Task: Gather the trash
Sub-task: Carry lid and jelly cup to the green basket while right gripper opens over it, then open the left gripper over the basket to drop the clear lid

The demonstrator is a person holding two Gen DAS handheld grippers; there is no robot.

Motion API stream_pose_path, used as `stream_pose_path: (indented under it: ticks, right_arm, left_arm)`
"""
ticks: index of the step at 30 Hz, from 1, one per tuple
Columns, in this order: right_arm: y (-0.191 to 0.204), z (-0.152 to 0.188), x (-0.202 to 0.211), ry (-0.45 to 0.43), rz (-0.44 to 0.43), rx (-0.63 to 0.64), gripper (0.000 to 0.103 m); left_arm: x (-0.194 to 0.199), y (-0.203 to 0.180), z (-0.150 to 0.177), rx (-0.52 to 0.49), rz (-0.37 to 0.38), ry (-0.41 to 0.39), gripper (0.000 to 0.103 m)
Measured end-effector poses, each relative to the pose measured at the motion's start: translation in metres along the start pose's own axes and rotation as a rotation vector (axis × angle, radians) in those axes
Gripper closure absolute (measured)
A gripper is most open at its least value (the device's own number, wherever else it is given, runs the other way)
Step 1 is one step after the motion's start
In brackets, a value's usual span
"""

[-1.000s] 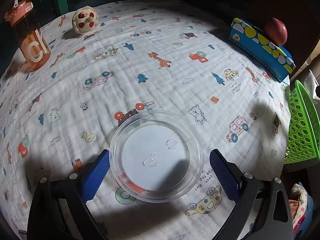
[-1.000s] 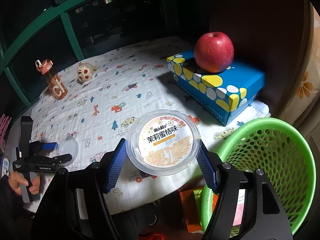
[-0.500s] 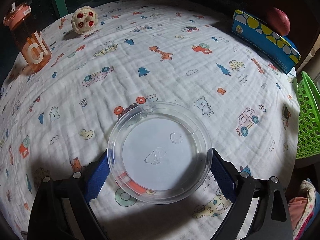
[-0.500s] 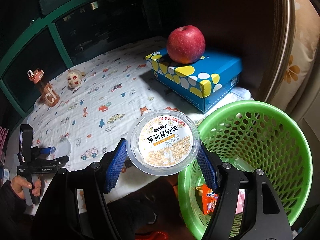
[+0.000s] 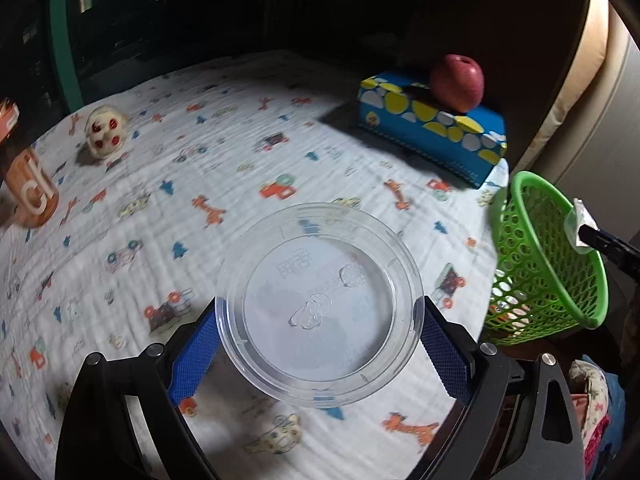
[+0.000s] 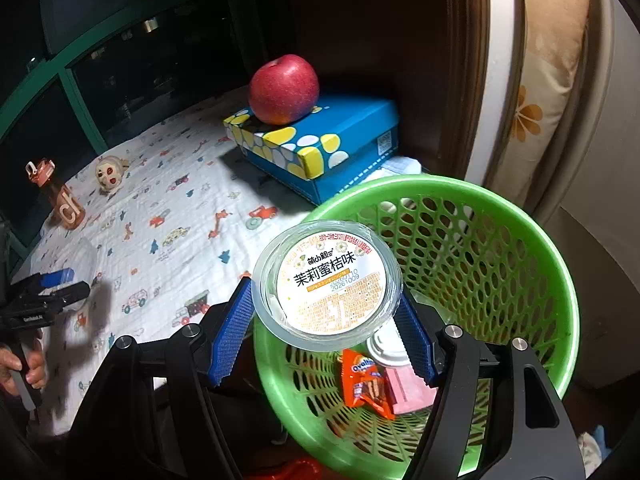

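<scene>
Left gripper [image 5: 320, 336] clamped clear round plastic lid [image 5: 319, 305]; right gripper [image 6: 326, 322] clamped labelled clear cup [image 6: 328, 285], green mesh basket [image 6: 472, 216] at 1 o'clock.

Both tools point steeply downward. The left tool [image 5: 318, 336] has just closed in, blue pads [image 5: 194, 360] pressing a clear lid; the right tool [image 6: 326, 328] clamps a tub. A hand [image 6: 28, 364] grips the left tool's handle.
</scene>
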State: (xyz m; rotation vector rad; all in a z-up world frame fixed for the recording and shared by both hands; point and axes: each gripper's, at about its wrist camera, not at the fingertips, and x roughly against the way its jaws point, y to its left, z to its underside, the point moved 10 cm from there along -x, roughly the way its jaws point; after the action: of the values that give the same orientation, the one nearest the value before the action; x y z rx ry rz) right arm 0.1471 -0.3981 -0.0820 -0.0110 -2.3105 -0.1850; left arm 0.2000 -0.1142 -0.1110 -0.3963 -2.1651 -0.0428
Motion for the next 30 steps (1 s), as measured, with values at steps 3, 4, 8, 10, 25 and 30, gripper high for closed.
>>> stream_pose_path:
  ticks: [3, 4, 8, 10, 25, 30]
  right_arm:
    - [-0.016, 0.007, 0.002, 0.007, 0.017, -0.021, 0.035]
    - [-0.020, 0.008, 0.002, 0.009, 0.021, -0.027, 0.034]
    - [-0.037, 0.018, 0.005, 0.021, 0.037, -0.048, 0.034]
    - [-0.044, 0.022, 0.006, 0.024, 0.048, -0.057, 0.032]
    - [-0.075, 0.036, 0.032, -0.009, 0.063, -0.117, 0.015]
    - [-0.077, 0.039, 0.043, -0.021, 0.064, -0.123, 0.013]
  left_arm:
    - [0.003, -0.034, -0.017, -0.045, 0.043, -0.019, 0.013]
    - [0.004, -0.047, -0.022, -0.062, 0.058, -0.024, 0.013]
    - [0.004, -0.085, -0.036, -0.111, 0.099, -0.036, 0.013]
    - [0.002, -0.104, -0.042, -0.136, 0.117, -0.040, 0.013]
    - [-0.014, -0.209, -0.059, -0.281, 0.202, -0.030, 0.013]
    - [-0.026, -0.234, -0.057, -0.315, 0.213, -0.010, 0.013]
